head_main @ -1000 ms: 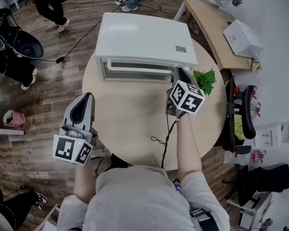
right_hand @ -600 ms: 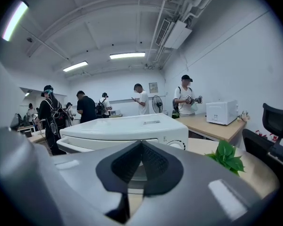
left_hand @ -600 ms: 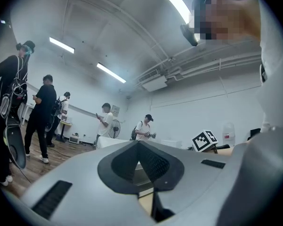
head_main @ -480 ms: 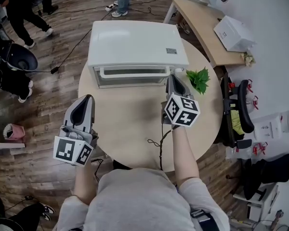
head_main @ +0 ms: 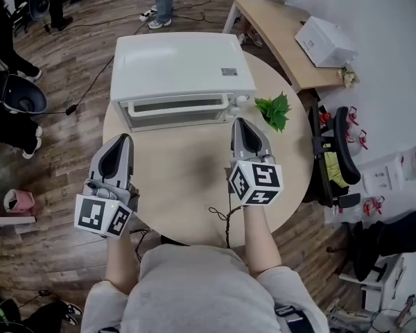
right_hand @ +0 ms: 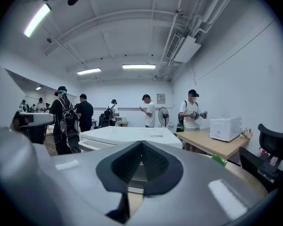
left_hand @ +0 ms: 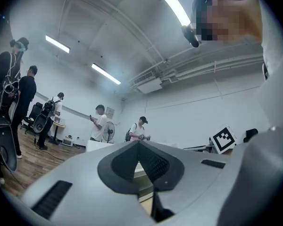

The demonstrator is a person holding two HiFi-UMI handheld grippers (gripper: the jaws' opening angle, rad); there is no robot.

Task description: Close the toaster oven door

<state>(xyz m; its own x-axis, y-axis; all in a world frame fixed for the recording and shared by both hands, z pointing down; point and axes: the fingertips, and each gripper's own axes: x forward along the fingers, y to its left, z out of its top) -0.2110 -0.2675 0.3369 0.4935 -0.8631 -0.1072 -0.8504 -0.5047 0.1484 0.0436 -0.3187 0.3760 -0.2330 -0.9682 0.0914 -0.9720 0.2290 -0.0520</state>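
Note:
A white toaster oven [head_main: 184, 64] stands at the far side of the round wooden table [head_main: 187, 186], its glass door [head_main: 175, 109] upright and closed against the body. My right gripper [head_main: 241, 122] hovers over the table a short way in front of the oven's right end, jaws shut with nothing in them. My left gripper [head_main: 121, 139] hangs at the table's left edge, also shut and empty. In the right gripper view the oven [right_hand: 127, 136] sits straight ahead beyond the closed right gripper [right_hand: 141, 142]. The left gripper view shows the closed left gripper [left_hand: 139, 142] tilted upward.
A green leafy plant [head_main: 272, 111] lies on the table right of the oven. A thin black cable [head_main: 225, 217] trails over the near edge. A wooden desk [head_main: 284, 33] with a white box [head_main: 324, 40] and a black chair [head_main: 340, 155] stand at the right. Several people stand behind.
My right gripper has drawn back from the oven's front right corner toward the person. The left gripper has stayed in place. The head camera has shifted.

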